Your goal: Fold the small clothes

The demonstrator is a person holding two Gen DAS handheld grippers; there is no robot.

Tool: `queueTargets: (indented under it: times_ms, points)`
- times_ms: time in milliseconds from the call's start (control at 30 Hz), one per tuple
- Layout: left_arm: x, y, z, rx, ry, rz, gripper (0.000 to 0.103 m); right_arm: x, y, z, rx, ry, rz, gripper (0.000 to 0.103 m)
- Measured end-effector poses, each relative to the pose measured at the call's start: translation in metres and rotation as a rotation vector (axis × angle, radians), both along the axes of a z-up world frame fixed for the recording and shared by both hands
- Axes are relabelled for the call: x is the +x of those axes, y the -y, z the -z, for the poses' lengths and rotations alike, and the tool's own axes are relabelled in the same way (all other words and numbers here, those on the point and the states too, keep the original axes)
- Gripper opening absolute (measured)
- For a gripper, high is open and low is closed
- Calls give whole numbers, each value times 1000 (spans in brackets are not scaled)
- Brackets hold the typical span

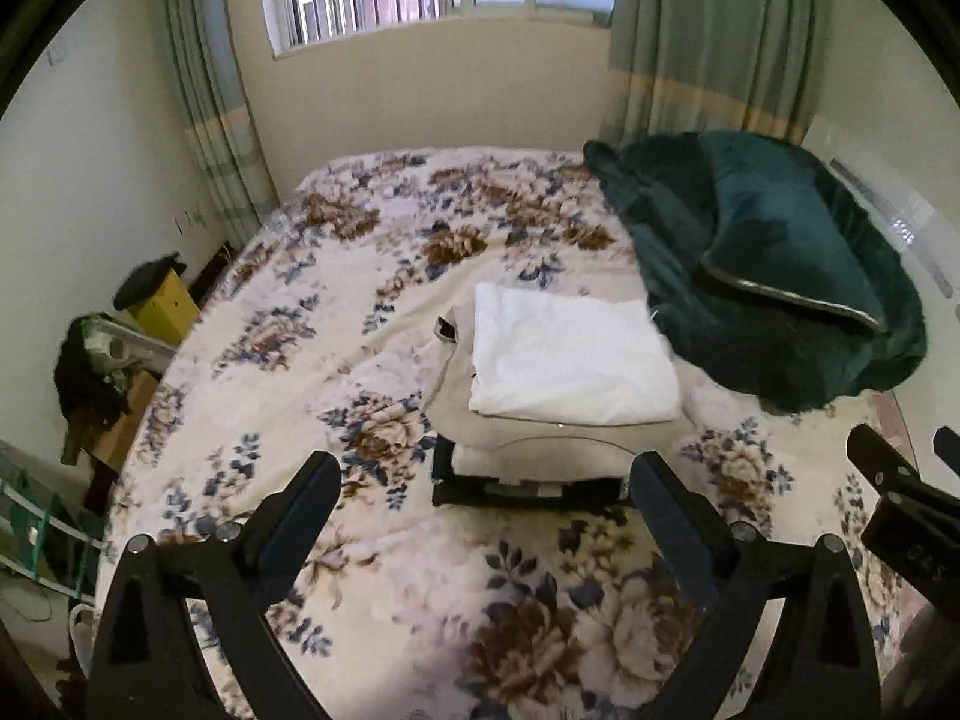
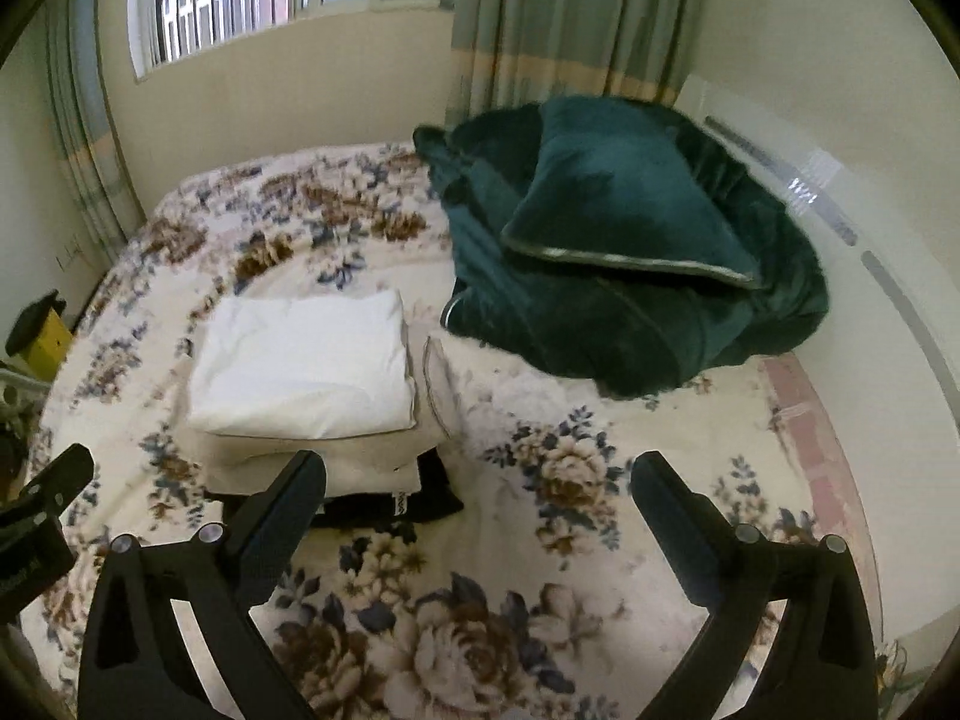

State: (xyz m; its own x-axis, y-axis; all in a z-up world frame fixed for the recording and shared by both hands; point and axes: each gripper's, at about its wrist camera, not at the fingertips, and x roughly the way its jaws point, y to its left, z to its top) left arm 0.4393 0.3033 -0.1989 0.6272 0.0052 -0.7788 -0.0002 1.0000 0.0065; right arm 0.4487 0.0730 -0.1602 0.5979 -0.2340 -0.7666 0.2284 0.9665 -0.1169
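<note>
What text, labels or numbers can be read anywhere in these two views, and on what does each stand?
No text reads reliably.
Pale embossed marks on the right gripper body: too blurred.
Faint lettering on the left gripper body: too blurred.
Small white tag on the black garment under the folded stack: too small to read.

Folded white garment (image 1: 573, 360) atop stack of folded clothes (image 1: 528, 456), on bed
</note>
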Motion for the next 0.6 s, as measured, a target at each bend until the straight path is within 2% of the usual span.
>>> queueTargets:
  times_ms: [267,467,600]
  points:
    - [-92,-3,-76,-22,70,23,99,-118,-18,-105,-20,96,-60,103]
    - [-140,-10,-114,-28,125,14,99,-190,-32,-161,-38,153,-106,103]
    - [-167,-12,-129,-13,155,1,99,-229,-34,-192,-35,191,-116,103]
